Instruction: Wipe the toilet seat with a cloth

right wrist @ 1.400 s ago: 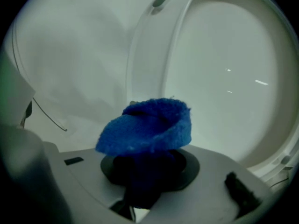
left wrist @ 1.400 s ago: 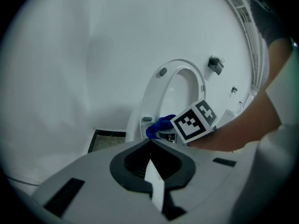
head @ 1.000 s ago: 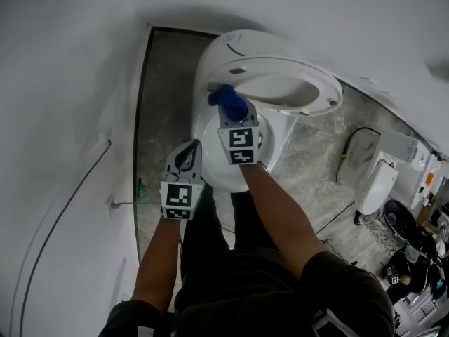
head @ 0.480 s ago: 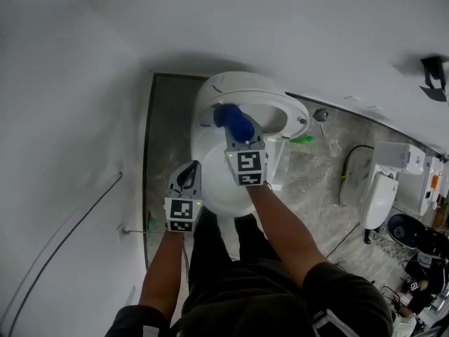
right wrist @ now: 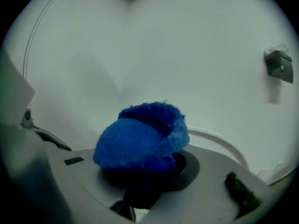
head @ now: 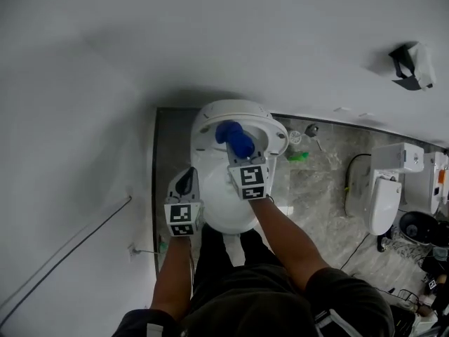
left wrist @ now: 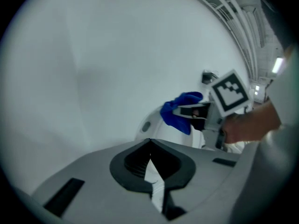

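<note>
Right gripper (head: pixel 243 156) is clamped on the bunched blue cloth (right wrist: pixel 140 141) up at the toilet seat (head: pixel 278 133), left gripper (head: pixel 188 180) has its 2 jaws closed on nothing beside the bowl (head: pixel 224 206); I judge the cloth light, soft and squashy, best pinched mid-bunch.

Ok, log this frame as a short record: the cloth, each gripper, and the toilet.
right gripper: jaws shut on the blue cloth
left gripper: jaws shut, empty, beside the bowl
cloth position: up at the raised toilet seat; contact unclear
</note>
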`<state>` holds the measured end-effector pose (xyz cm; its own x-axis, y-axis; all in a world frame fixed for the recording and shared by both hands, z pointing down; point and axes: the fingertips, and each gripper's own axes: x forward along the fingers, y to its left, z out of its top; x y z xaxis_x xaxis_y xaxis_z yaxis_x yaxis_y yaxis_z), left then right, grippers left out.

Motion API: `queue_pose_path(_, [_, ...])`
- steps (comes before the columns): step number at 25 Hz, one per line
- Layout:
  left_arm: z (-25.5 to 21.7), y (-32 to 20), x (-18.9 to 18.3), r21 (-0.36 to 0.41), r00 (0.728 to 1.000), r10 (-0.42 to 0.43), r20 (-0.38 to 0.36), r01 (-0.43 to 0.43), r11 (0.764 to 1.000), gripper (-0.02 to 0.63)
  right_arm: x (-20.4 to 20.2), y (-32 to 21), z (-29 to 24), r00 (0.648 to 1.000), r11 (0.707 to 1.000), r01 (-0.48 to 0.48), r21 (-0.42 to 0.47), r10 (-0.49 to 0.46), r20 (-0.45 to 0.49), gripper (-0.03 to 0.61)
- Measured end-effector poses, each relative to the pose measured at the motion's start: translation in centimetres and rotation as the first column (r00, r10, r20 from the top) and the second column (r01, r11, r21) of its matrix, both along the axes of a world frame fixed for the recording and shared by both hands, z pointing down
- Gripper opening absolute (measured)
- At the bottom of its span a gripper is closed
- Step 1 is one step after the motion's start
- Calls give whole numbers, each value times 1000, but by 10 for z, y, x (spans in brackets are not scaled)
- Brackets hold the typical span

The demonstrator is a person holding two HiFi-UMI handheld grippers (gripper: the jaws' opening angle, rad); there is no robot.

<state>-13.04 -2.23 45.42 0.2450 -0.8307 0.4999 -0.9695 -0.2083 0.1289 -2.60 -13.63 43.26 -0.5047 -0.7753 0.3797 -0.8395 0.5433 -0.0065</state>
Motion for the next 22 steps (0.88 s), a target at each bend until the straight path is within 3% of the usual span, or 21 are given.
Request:
queue_pose_path(2, [-11,-4,-18,11,996,-84,-22,84,996,9,3,13,-15,1000,1000,10,6,-10,22,97])
queue_pose_path(4, [-23,-7,-26,26,994,-108,-21,109,994,9,9,25,-29,999,1000,15,17,-15,32,97])
queue_pose_path(14, [-99,14,26,126,999,-36,17,33,992,9,61,102,-97,995,995,71,75,-76,67,97])
queue_pose_path(22, [-142,40,71,188,999,-31,42,23,982,10,99,127,-134,989,986,110,128,-122,87,97])
